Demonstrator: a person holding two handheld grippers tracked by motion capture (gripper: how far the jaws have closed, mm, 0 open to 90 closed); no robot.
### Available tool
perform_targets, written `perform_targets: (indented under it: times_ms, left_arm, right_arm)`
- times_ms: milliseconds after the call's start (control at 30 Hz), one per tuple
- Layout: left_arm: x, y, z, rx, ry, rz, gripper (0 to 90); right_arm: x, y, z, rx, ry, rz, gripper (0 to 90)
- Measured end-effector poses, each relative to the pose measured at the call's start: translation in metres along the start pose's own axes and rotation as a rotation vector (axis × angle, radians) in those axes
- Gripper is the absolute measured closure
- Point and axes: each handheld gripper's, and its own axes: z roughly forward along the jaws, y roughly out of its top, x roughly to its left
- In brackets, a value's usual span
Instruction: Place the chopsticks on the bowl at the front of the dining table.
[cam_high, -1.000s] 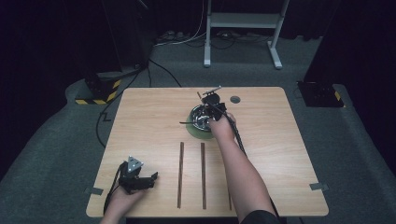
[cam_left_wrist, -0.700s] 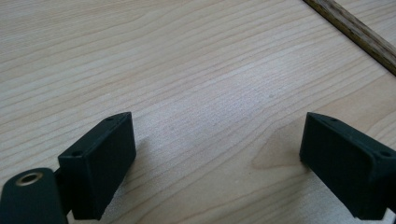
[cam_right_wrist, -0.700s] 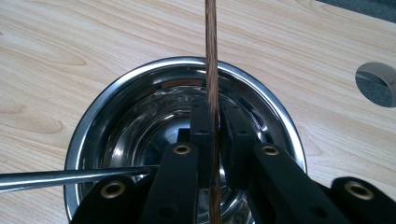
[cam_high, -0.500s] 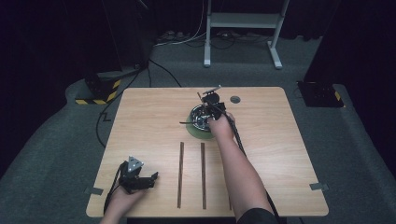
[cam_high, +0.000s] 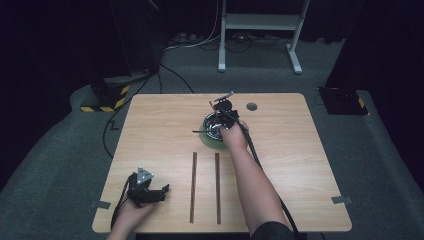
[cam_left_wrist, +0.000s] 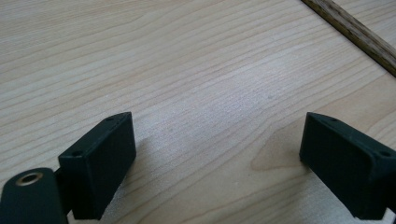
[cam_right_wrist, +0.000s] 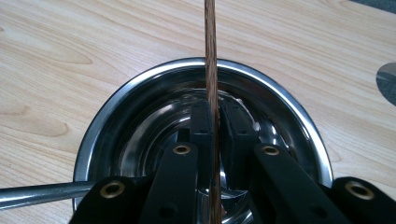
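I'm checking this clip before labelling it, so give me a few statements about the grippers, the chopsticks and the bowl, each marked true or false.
1. The right gripper is shut on a wooden chopstick over the steel bowl. True.
2. The left gripper clamps a chopstick. False: its jaws stand wide open with bare table between them.
3. Two chopsticks lie side by side on the table, nearer the person than the bowl. True.
4. The steel bowl is upside down. False: it stands open side up, and its shiny inside shows in the right gripper view.
5. A metal rod rests across the bowl's rim. True, as far as the right gripper view shows.
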Motion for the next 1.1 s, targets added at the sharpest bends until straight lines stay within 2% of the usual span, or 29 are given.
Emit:
perform_targets:
  times_ms: [133,267,400,533,867,1000,1033,1100]
  left_arm:
    - [0.000,0.000,0.000,0.000,-0.002,0.001,10.6]
    - [0.000,0.000,0.000,0.001,-0.002,0.002,10.6]
    - [0.000,0.000,0.000,0.000,-0.003,0.004,10.6]
    - [0.000,0.000,0.000,0.002,-0.003,0.006,10.6]
    - [0.001,0.001,0.001,0.000,-0.006,0.010,10.6]
    - [0.000,0.001,0.001,-0.001,-0.006,0.009,10.6]
    - [0.000,0.001,0.001,-0.001,-0.006,0.008,10.6]
    - [0.000,0.001,0.001,-0.001,-0.006,0.008,10.6]
  right_arm:
    - [0.001,0.000,0.001,0.003,0.009,-0.003,83.5]
    - [0.002,0.001,-0.002,-0.010,0.022,0.009,76.1]
    - [0.003,-0.001,-0.013,-0.028,0.026,-0.008,74.9]
    - [0.001,-0.008,-0.028,-0.055,0.039,0.003,74.3]
    - [-0.005,-0.046,-0.072,-0.104,0.051,-0.016,68.6]
    - [-0.009,-0.060,-0.082,-0.120,0.059,-0.007,67.7]
    - [-0.011,-0.070,-0.088,-0.129,0.055,-0.013,66.5]
    - [-0.011,-0.078,-0.093,-0.134,0.046,-0.016,65.0]
